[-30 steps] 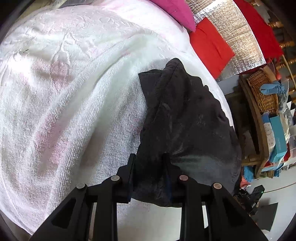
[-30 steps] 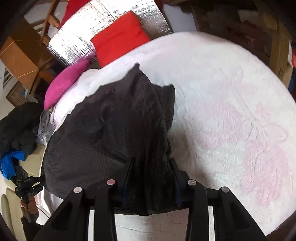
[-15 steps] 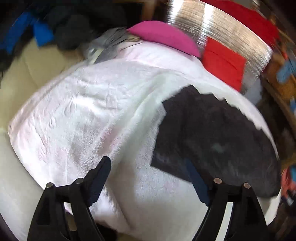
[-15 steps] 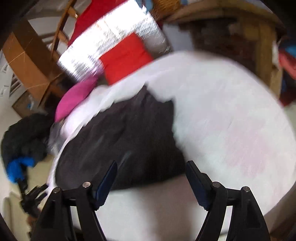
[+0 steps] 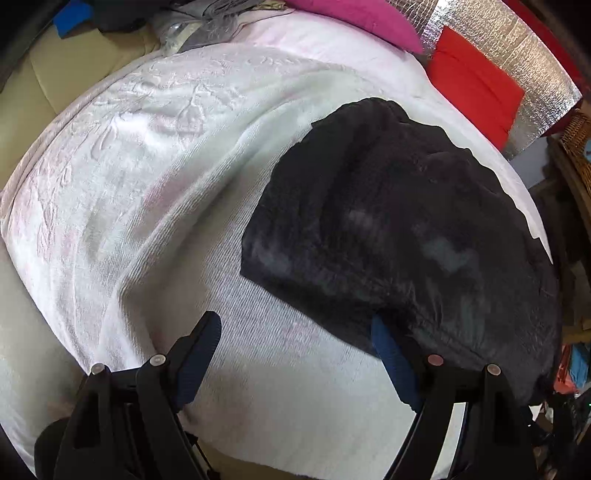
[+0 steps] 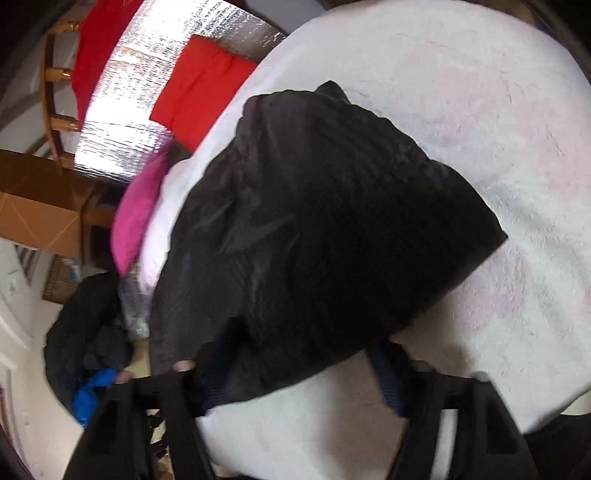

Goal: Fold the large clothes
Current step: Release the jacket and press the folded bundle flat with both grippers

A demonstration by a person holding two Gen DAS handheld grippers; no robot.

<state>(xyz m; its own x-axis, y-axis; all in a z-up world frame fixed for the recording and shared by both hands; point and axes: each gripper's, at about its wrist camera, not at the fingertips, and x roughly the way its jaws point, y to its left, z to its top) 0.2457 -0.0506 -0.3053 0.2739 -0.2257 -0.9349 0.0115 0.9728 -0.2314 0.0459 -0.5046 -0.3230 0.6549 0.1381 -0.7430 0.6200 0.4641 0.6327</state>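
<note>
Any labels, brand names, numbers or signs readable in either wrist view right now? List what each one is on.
None can be read in either view.
Black garment: no tag, print or logo shows.
White towel: only a raised pattern, no lettering.
Red cushion and pink cushion: plain.
Clutter at the left view's right edge: too small to read.

Bare white blanket (image 5: 155, 229) lies open beside the black garment (image 5: 406, 229); pink cushion (image 5: 354, 18) borders it.

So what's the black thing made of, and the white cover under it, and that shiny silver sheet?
The black garment looks like thin, matte woven cloth, maybe quilted: it crumples softly and shows a faint grid. The white cover looks like fluffy terry or fleece, with ribbed pile and raised patterns. The silver sheet seems to be crinkled foil, since it glints brightly.
</note>
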